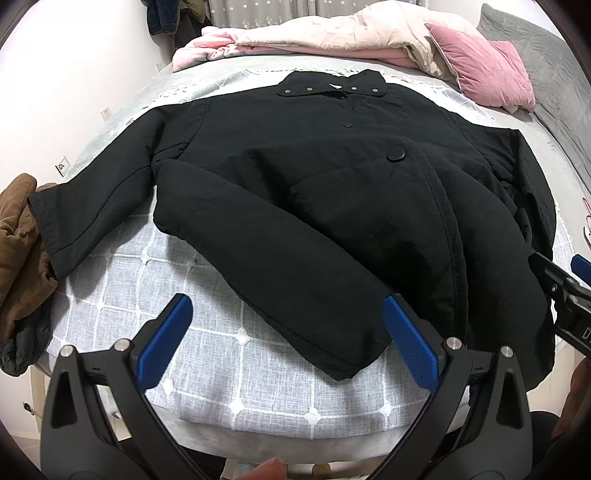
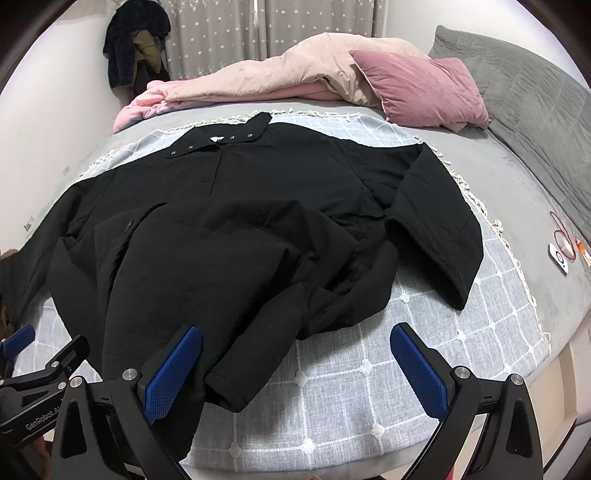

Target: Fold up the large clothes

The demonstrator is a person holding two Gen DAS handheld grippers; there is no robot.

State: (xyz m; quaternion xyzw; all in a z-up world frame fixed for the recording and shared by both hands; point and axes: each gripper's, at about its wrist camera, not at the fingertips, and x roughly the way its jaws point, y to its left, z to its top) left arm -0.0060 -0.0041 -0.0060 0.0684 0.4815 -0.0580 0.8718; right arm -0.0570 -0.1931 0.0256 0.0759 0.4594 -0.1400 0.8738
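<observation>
Your black jacket [image 1: 314, 206] lies front up on the pale grid-patterned blanket [image 1: 236, 354] that covers the bed [image 2: 517, 177], collar towards the far end and hem towards you. One sleeve [image 1: 92, 199] stretches out flat to the left side of the bed. The other sleeve [image 2: 436, 221] lies bent at the right, its cuff resting on the blanket. The lower front of the jacket is rumpled, and one corner of the hem [image 2: 229, 387] reaches down between the fingers of your right gripper [image 2: 295, 369].

Your left gripper [image 1: 286, 332] hangs above the near edge of the blanket with its blue pads [image 1: 166, 336] spread wide and nothing between them; a hem corner [image 1: 343, 365] lies just beside its right pad. Your right gripper is likewise spread wide, its pads [image 2: 173, 373] not pressing on the cloth, though the left pad sits right at the fabric.

Beyond the jacket, a pink and cream duvet [image 2: 258, 77] is bunched at the far end, with a pink pillow [image 2: 421, 88] beside it. A brown garment [image 1: 18, 251] lies heaped off the left side of the bed. Dark clothes [image 2: 136, 40] hang by the starred curtain [image 2: 314, 22].
</observation>
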